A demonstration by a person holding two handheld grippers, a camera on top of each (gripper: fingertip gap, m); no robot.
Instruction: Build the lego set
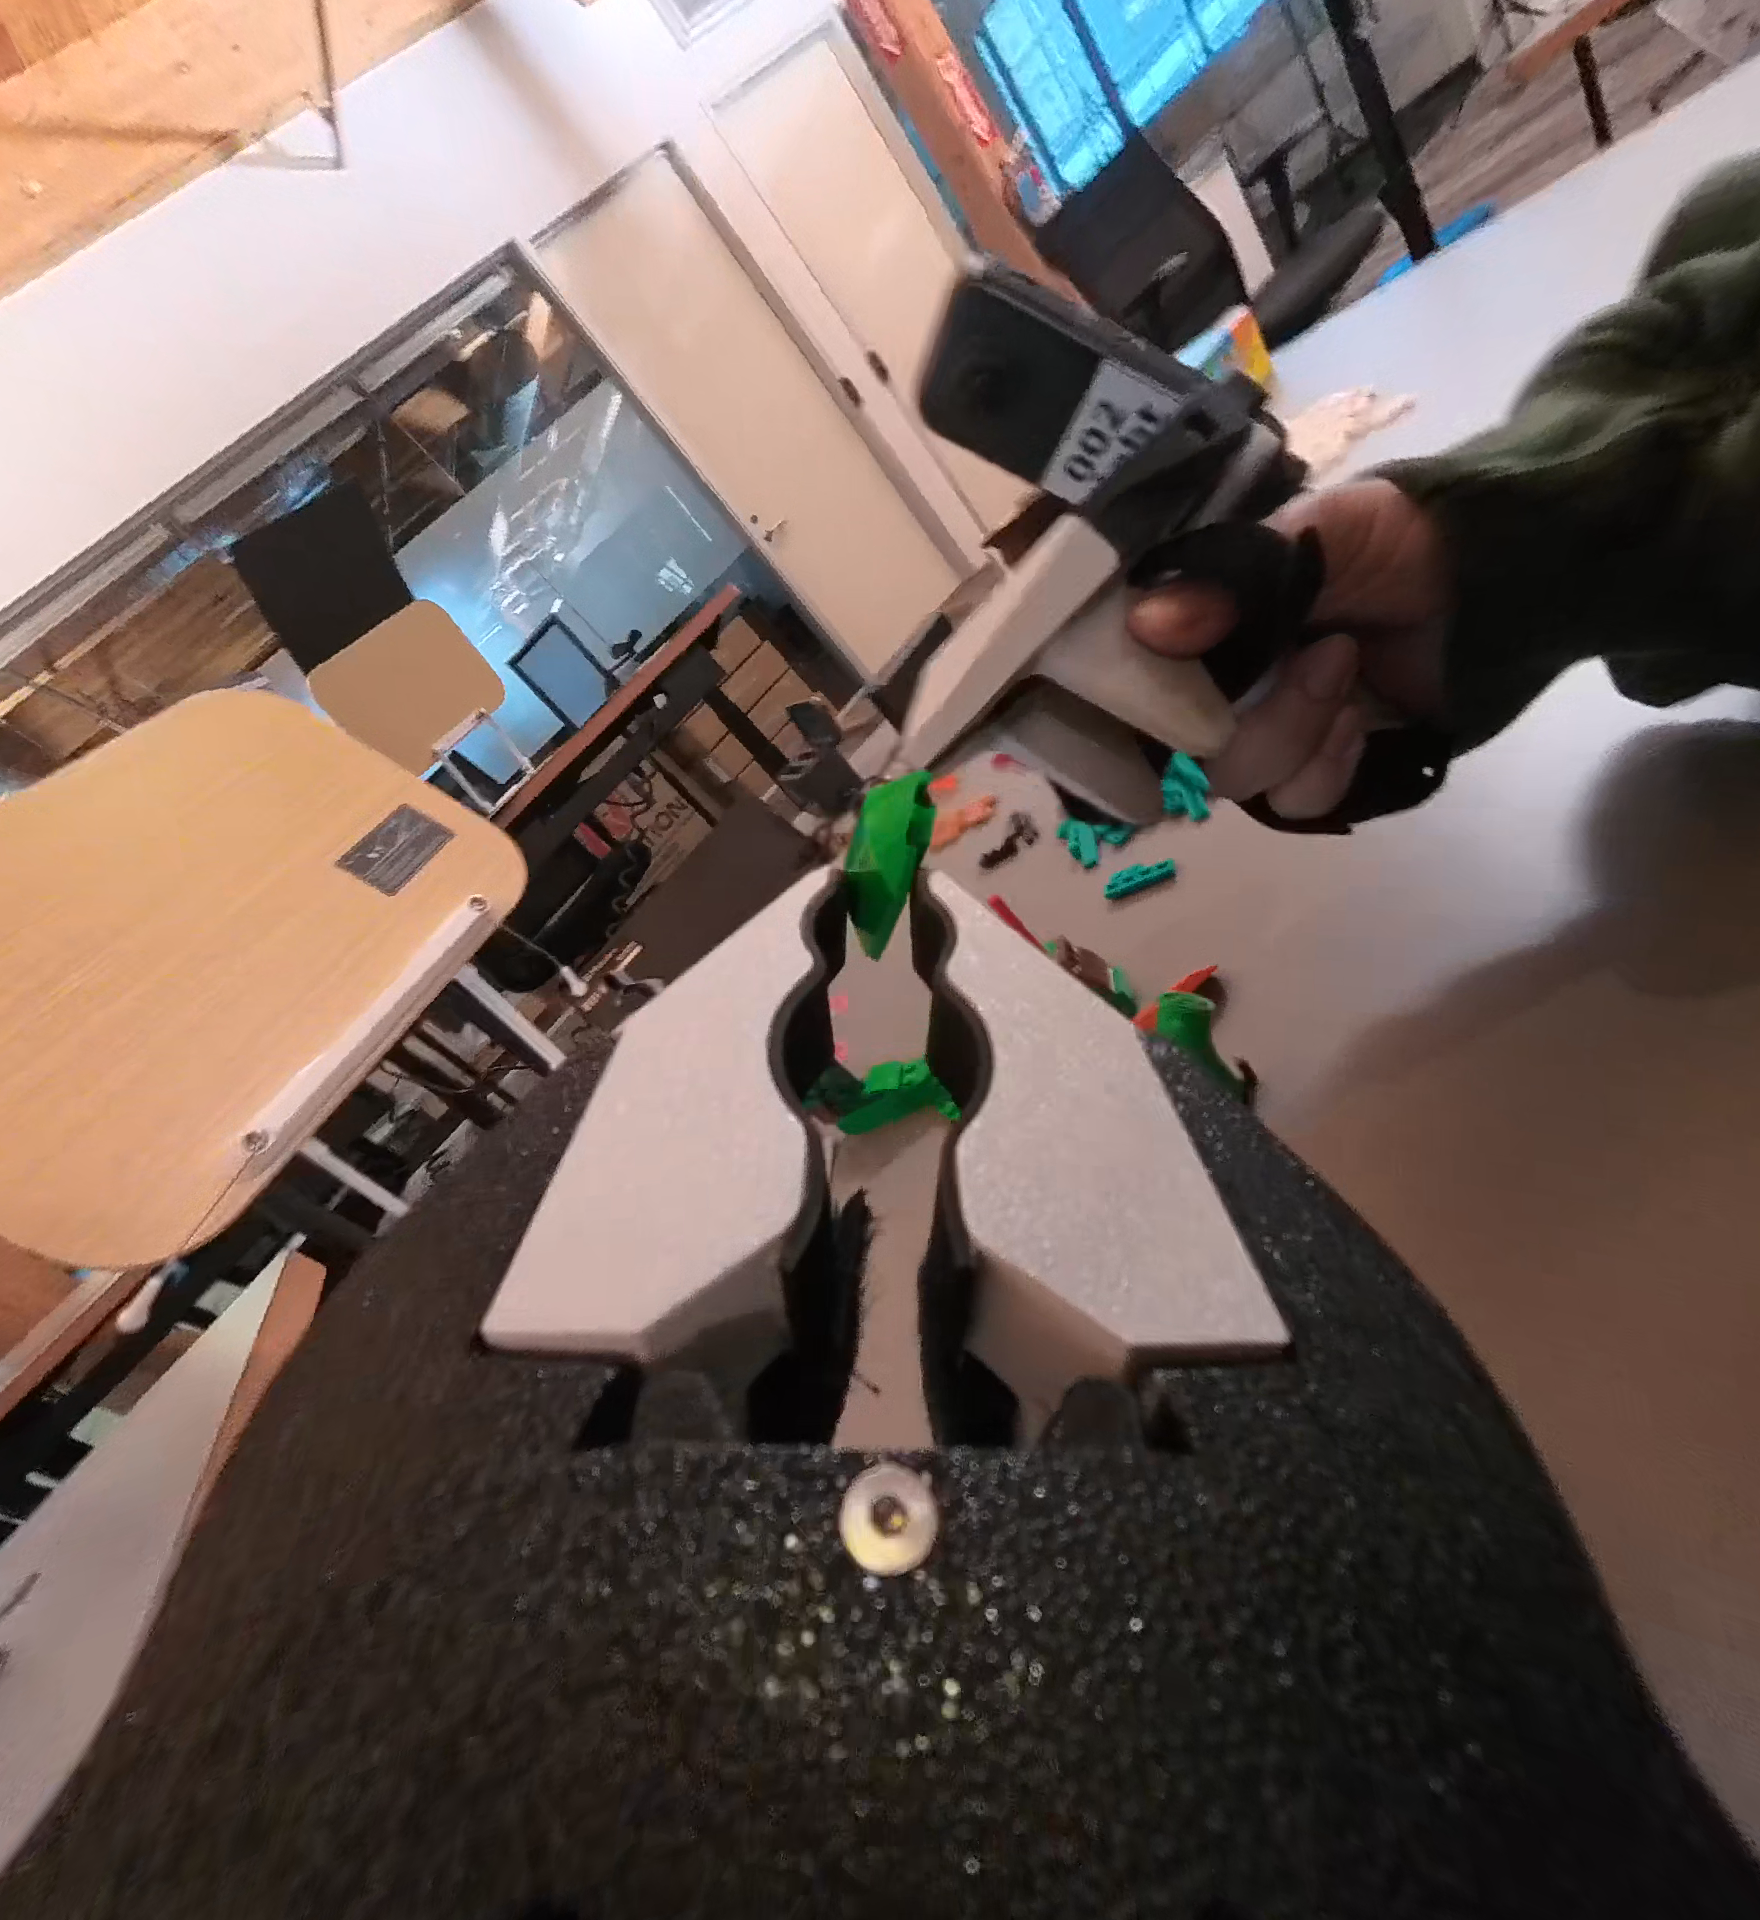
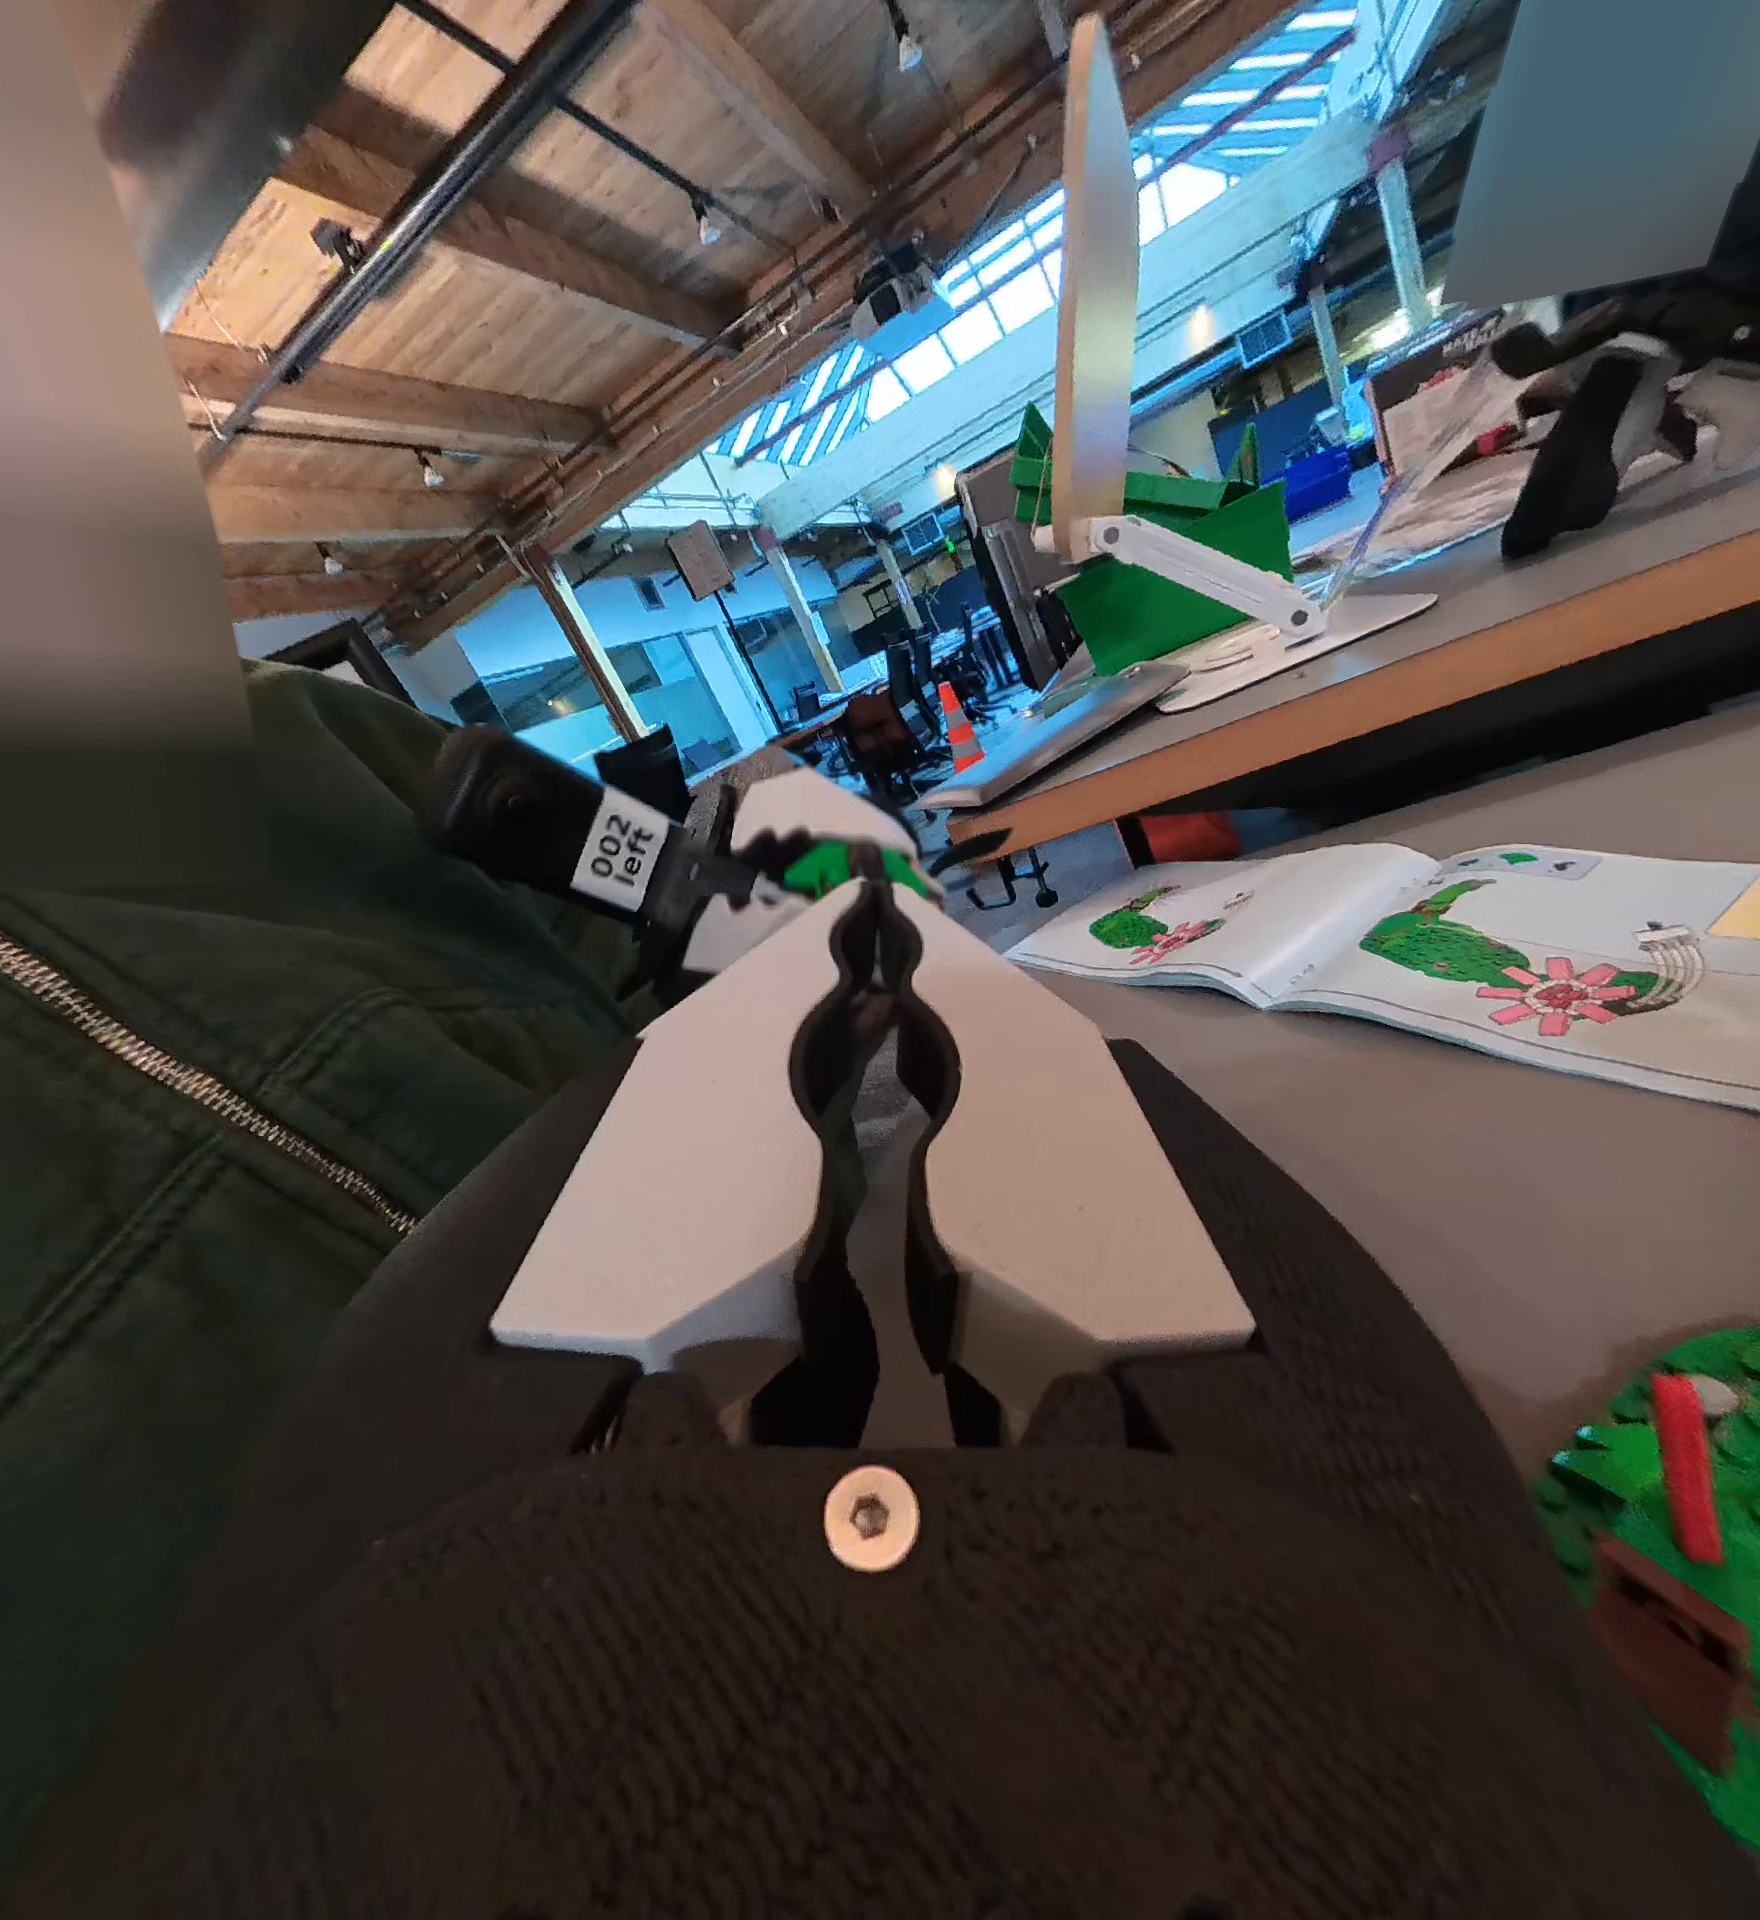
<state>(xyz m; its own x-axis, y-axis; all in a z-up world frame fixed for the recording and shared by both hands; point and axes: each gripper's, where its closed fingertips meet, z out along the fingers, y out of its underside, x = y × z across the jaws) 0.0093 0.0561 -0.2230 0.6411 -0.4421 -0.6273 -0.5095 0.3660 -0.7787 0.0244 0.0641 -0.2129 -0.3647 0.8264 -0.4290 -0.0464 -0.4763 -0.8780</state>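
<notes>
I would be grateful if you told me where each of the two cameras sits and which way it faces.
Left wrist view: on the left hand-held gripper, facing along its fingers over the grey table at the green lego piece; shows the person's hand on the right hand-held gripper.
Right wrist view: on the right hand-held gripper, facing the person's green jacket and the instruction booklet.
Shared: both show the green lego piece between the two tips.
</notes>
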